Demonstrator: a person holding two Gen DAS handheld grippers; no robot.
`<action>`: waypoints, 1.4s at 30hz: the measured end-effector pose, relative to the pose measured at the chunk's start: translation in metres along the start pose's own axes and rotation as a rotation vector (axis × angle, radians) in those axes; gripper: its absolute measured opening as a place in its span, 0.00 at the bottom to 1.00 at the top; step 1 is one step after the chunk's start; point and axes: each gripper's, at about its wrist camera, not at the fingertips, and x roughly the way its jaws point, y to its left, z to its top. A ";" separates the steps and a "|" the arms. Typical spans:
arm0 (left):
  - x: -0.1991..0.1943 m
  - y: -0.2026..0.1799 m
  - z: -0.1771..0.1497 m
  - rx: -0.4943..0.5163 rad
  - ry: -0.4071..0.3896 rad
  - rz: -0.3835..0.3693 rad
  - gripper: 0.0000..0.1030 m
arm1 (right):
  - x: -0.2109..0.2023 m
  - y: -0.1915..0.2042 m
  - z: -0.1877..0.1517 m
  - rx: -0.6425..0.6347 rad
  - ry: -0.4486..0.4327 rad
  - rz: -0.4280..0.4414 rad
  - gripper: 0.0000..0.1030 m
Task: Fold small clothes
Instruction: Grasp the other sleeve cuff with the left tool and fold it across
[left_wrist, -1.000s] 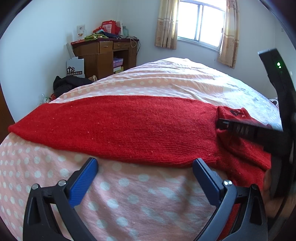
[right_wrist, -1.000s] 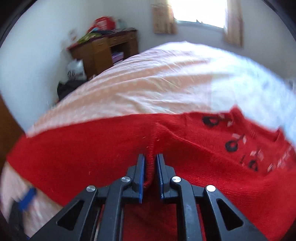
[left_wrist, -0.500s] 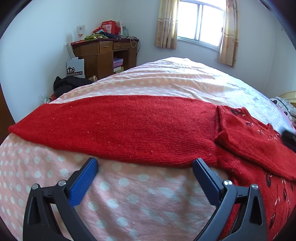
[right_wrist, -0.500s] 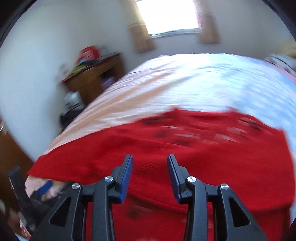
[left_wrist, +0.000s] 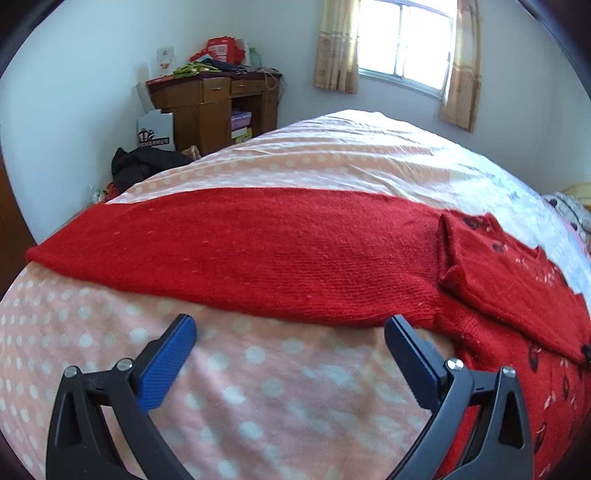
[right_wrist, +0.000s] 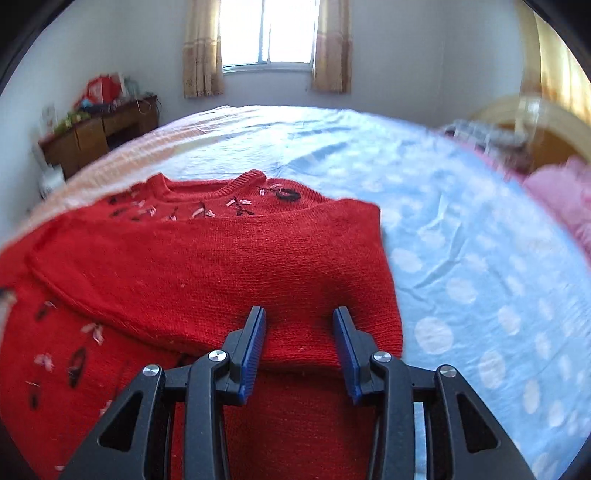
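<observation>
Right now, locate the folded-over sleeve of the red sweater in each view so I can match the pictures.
Left wrist: the folded-over sleeve lies at right, slanting across the red sweater, past the left gripper.
Right wrist: it fills the centre, just ahead of the right gripper.
Shared landmark: the curtained window.

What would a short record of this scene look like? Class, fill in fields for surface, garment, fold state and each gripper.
surface: bed with a polka-dot sheet
garment: red knitted sweater with dark embroidery near the collar
fold state: one sleeve folded across the body; the other sleeve lies stretched out
left gripper: jaws wide open, nothing between them
right gripper: jaws open over the folded sleeve, gripping nothing
</observation>
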 end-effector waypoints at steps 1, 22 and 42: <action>-0.005 0.006 0.001 -0.023 0.004 0.006 1.00 | -0.001 0.003 -0.001 -0.013 -0.011 -0.015 0.42; 0.026 0.180 0.053 -0.575 0.011 0.119 0.85 | -0.001 -0.008 -0.008 0.035 -0.016 0.133 0.63; -0.020 0.022 0.090 -0.130 -0.185 0.073 0.07 | -0.002 -0.009 -0.010 0.046 -0.031 0.150 0.63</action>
